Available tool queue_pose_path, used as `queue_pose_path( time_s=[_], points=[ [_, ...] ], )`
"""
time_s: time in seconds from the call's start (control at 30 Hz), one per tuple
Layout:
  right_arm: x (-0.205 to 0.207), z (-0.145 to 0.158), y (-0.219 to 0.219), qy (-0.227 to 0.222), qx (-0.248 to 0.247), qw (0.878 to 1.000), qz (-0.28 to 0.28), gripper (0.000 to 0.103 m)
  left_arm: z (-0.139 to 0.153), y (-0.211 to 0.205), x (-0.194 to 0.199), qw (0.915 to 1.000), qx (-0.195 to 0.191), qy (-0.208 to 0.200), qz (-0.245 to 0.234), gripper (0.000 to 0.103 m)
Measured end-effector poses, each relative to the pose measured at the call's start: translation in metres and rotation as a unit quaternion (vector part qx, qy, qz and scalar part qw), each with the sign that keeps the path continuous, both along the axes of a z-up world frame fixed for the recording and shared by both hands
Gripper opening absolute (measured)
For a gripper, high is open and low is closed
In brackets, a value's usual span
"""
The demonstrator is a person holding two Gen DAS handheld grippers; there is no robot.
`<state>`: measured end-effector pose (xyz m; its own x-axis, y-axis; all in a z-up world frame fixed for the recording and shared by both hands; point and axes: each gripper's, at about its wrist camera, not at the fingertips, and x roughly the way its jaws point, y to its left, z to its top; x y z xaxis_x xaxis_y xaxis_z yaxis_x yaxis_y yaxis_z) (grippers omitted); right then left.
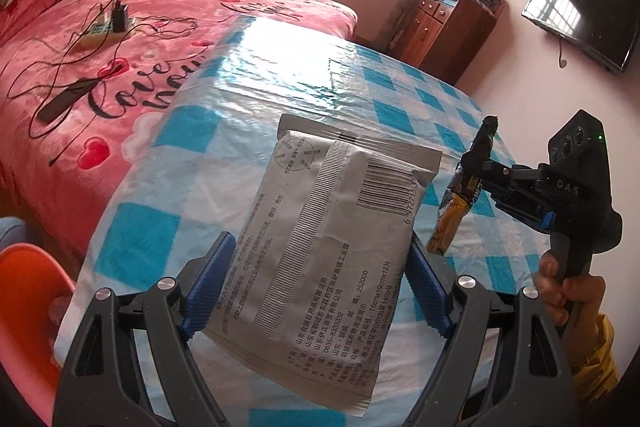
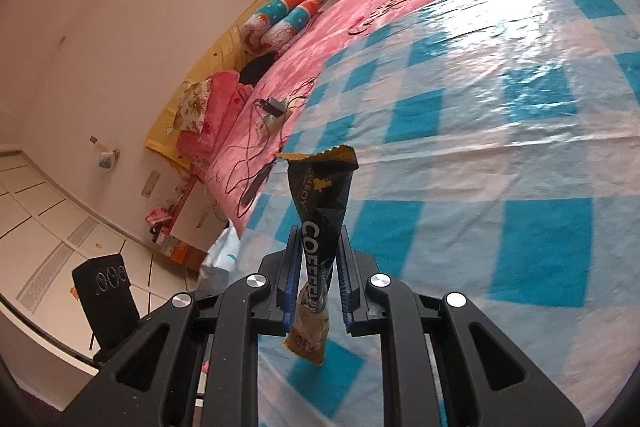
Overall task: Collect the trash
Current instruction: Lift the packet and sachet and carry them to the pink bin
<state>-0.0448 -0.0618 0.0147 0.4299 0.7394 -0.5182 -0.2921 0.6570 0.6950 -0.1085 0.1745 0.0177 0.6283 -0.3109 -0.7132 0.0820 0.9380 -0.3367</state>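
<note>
Holding trash in both grippers: the left gripper (image 1: 316,287) clamps a grey wipes packet (image 1: 320,247), the right gripper (image 2: 318,267) pinches a torn coffee sachet (image 2: 320,227), both lifted above the checked table (image 1: 224,171). Pickup appears finished; next likely needs a bin, none visible.

The wipes packet (image 1: 320,251) hides the table (image 1: 168,163) beneath; its small print is unreadable. An orange chair (image 1: 28,291) is cropped.
</note>
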Motion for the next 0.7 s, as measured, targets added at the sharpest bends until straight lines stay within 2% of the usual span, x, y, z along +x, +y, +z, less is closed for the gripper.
queue_pose_path(
  time_s=[0.33, 0.7],
  points=[
    [-0.005, -0.001, 0.060, 0.022, -0.009, 0.999, 0.044, 0.018, 0.002, 0.044, -0.022, 0.9992, -0.007, -0.014, 0.037, 0.082],
    [-0.008, 0.015, 0.144, 0.018, -0.026, 0.993, 0.115, 0.018, -0.008, 0.122, -0.056, 0.9918, -0.007, -0.005, 0.128, 0.082]
  ],
)
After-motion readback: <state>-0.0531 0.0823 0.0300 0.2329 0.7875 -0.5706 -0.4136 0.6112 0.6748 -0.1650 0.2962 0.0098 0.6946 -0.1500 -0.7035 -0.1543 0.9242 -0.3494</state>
